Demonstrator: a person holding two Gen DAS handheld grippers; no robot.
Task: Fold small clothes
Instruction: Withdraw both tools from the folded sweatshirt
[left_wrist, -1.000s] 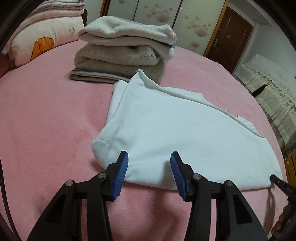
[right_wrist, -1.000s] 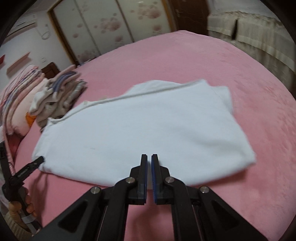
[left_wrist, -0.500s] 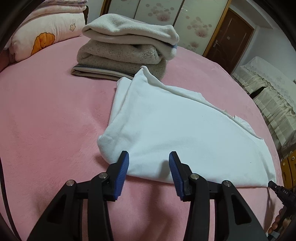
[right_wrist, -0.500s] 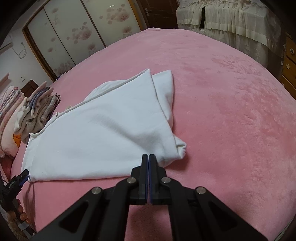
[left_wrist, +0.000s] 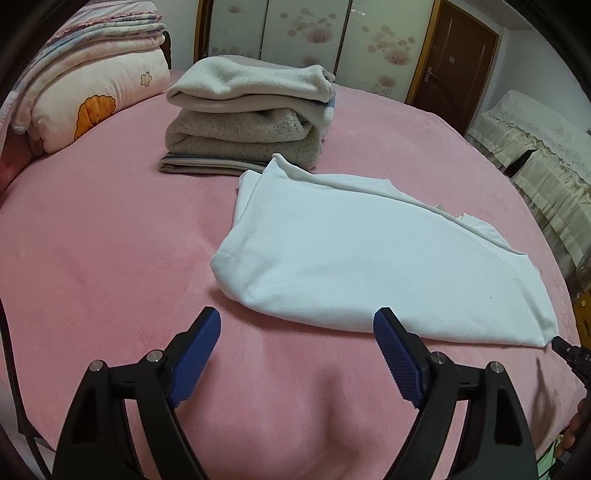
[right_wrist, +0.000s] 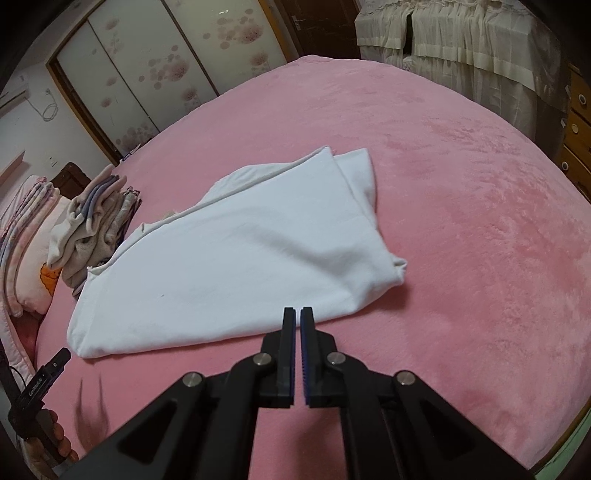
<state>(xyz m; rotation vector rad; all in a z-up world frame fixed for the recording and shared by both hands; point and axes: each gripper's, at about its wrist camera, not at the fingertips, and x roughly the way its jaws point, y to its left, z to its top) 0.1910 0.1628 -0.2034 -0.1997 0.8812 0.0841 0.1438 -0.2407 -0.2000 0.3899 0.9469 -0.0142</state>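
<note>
Operator: Report the location of the garment.

Inspector: The white garment (left_wrist: 373, 258) lies folded on the pink bed (left_wrist: 103, 243). It rests flat, in several layers, with a rounded fold at its left end in the left wrist view. Its far corner lies just beside, possibly touching, the stack of folded clothes (left_wrist: 247, 118); contact cannot be confirmed.

Operator: Report the left claw.

Inspector: The left claw (left_wrist: 297, 328) is released. Its blue pads (left_wrist: 195, 354) stand wide apart and hold nothing. The claw is over the bed, just in front of the garment's near edge. The right-hand pad tip overlaps that edge in the picture; whether it touches cannot be told.

Operator: Report the right claw.

Inspector: The right claw (right_wrist: 298, 317) is clenched, pads nearly together with only a thin slit between them. No cloth is visible between the pads. Its tips sit at the near edge of the garment (right_wrist: 236, 258), toward the end with the bunched fold.

Operator: Other items in view?

Inspector: A pillow with an orange print (left_wrist: 88, 107) lies at the bed's far left, well apart from the garment. Sliding wardrobe doors with a floral pattern (left_wrist: 306, 40) stand behind the bed, beside a brown door (left_wrist: 458, 62). Cream draped furniture (right_wrist: 461, 51) stands beyond the bed.
</note>
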